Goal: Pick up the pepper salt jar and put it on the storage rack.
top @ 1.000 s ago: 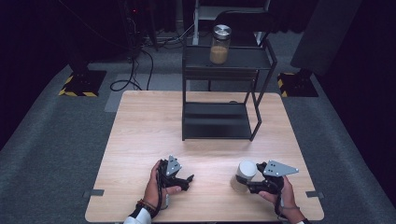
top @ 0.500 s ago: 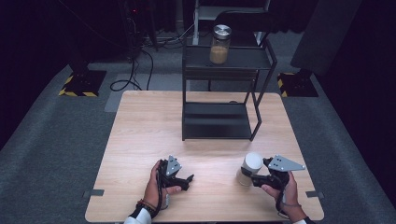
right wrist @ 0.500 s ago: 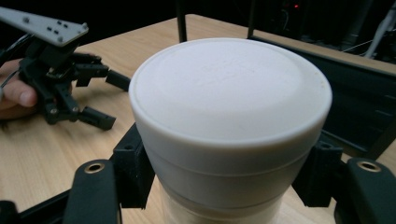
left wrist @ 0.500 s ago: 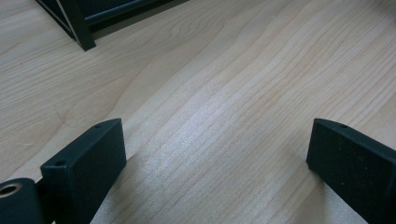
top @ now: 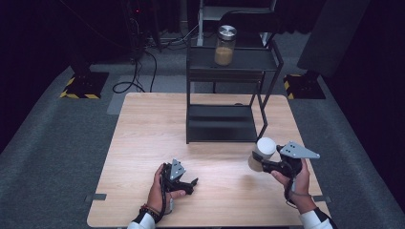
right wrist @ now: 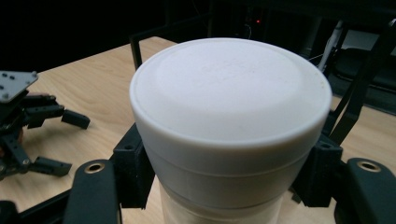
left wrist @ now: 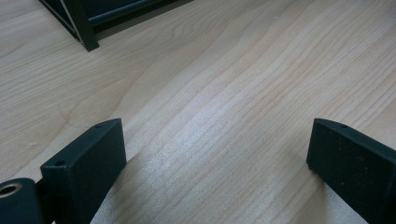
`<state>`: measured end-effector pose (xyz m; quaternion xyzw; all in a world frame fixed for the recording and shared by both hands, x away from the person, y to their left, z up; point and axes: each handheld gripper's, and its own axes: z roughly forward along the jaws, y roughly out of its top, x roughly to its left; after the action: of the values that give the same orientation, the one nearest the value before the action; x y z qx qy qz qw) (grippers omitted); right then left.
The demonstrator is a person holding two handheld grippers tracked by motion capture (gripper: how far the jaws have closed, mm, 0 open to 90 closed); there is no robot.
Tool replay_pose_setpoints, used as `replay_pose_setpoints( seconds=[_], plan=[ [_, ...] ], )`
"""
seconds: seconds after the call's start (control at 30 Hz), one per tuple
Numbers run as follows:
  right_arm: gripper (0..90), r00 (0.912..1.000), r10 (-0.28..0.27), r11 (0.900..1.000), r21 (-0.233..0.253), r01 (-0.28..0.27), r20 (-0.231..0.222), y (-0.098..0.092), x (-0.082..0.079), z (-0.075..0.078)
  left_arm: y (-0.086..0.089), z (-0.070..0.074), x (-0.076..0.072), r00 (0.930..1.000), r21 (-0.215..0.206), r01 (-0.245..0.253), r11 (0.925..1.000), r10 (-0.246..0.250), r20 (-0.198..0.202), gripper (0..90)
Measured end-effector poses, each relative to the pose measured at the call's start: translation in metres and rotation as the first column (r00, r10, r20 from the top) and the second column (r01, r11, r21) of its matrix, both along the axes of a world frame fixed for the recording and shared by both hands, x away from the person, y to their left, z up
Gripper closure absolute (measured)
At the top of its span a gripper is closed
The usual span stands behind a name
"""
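High view. Right hand-held gripper [top: 265,163]: since a second ago it has carried the white-lidded jar [top: 261,153] off the wooden surface [top: 143,143] and tipped it; the jar now leans, lid up and toward the black shelf rack [top: 224,95], at the right front of the surface. A second ago the jar sat low by the gripper. Judged meaning: the lift is done and the carry toward the rack is the step in hand. A second jar with a metal lid [top: 225,45] stands on the rack's top shelf, unchanged. Left hand-held gripper [top: 188,183]: rests at the front of the surface, same place as before, jaws spread, holding nothing.

Left gripper view. Left hand-held gripper [left wrist: 217,163]: the two black jaws stand wide apart over bare wood, nothing between them. A foot of the rack [left wrist: 84,28] shows at the top left.

Right gripper view. Right hand-held gripper [right wrist: 229,179]: jaws closed against the jar [right wrist: 231,121] on both sides, just below the white lid, the grip appearing firm. The left hand-held gripper [right wrist: 28,130] lies beyond on the surface, jaws open.
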<state>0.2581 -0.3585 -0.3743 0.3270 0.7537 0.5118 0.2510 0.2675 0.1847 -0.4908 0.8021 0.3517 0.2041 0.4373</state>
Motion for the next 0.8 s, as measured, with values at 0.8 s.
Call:
replay_pose_setpoints(
  seconds=[0.8],
  plan=[
    [34.4,0.9846,-0.156,0.988,0.006,0.156,0.079,0.025,0.030,0.099,0.000,0.000,0.000,1.0000,0.000,-0.001,1.0000,0.001,0.000,4.6]
  ],
)
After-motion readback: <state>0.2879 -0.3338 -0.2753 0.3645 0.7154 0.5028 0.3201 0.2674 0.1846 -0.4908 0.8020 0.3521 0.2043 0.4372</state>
